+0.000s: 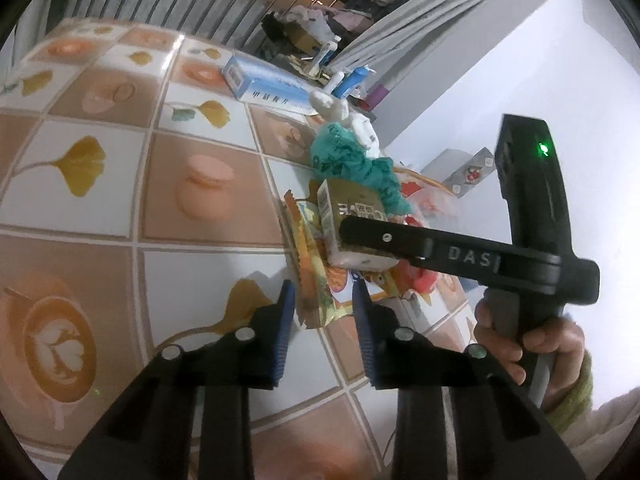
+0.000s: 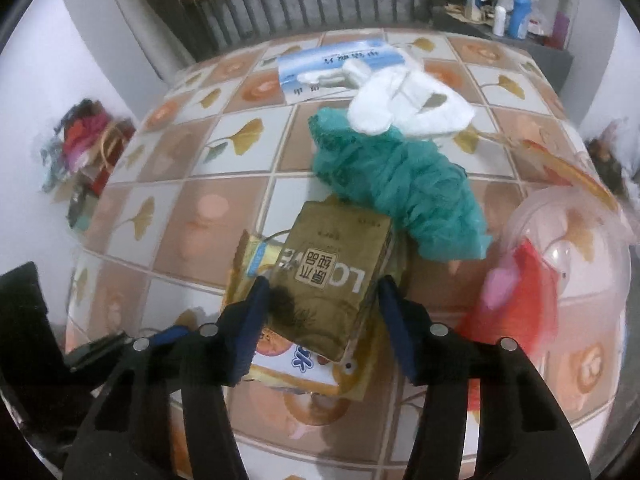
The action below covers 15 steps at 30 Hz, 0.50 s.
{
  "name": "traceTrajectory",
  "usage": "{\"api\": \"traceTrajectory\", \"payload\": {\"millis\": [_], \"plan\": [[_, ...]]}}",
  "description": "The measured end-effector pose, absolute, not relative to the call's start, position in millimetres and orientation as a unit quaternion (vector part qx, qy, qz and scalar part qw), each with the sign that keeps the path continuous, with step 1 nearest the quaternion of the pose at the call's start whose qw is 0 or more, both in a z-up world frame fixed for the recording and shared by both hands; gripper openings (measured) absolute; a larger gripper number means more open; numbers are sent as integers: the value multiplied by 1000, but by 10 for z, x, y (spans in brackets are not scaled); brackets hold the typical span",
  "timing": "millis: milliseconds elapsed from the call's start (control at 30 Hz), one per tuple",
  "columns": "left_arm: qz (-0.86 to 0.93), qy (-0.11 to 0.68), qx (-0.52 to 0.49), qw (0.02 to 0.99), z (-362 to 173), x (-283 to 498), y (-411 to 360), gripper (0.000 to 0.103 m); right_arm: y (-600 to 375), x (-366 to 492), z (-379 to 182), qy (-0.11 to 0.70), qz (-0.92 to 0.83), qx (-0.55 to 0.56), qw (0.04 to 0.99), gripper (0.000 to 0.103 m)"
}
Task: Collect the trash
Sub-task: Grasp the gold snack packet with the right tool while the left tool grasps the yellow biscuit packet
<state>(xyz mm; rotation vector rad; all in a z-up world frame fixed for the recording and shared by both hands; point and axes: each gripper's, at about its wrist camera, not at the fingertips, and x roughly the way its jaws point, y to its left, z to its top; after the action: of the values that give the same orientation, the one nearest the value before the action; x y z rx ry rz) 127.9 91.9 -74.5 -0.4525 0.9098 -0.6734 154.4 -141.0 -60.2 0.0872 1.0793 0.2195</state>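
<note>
A gold tissue pack [image 2: 332, 276] lies on top of an orange snack wrapper [image 2: 304, 372] on the tiled table. My right gripper [image 2: 320, 304] has its blue pads against both sides of the pack; it also shows in the left wrist view [image 1: 362, 242], with one finger across the pack [image 1: 352, 208]. My left gripper [image 1: 322, 300] is open, its pads on either side of the wrapper's near end [image 1: 316, 292]. A teal mesh puff [image 2: 396, 192] and white crumpled paper [image 2: 404, 104] lie just behind the pack.
A blue-and-white box [image 2: 332, 64] lies at the far side of the table. A clear plastic container with red contents [image 2: 560, 264] sits at the right. The table edge [image 2: 600, 400] runs close on the right. Bottles [image 2: 516, 12] stand beyond the table.
</note>
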Motion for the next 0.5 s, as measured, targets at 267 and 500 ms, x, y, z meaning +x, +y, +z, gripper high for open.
{"api": "traceTrajectory", "payload": {"millis": [267,500], "plan": [[-302,442,-231,812,-804,1385,854,25,-1579,1517,-645,524,133,109,834,48],[-294,452,-208,816,-791,1278,845,23,-1657,1397,-703,529,156,154,819,47]]}}
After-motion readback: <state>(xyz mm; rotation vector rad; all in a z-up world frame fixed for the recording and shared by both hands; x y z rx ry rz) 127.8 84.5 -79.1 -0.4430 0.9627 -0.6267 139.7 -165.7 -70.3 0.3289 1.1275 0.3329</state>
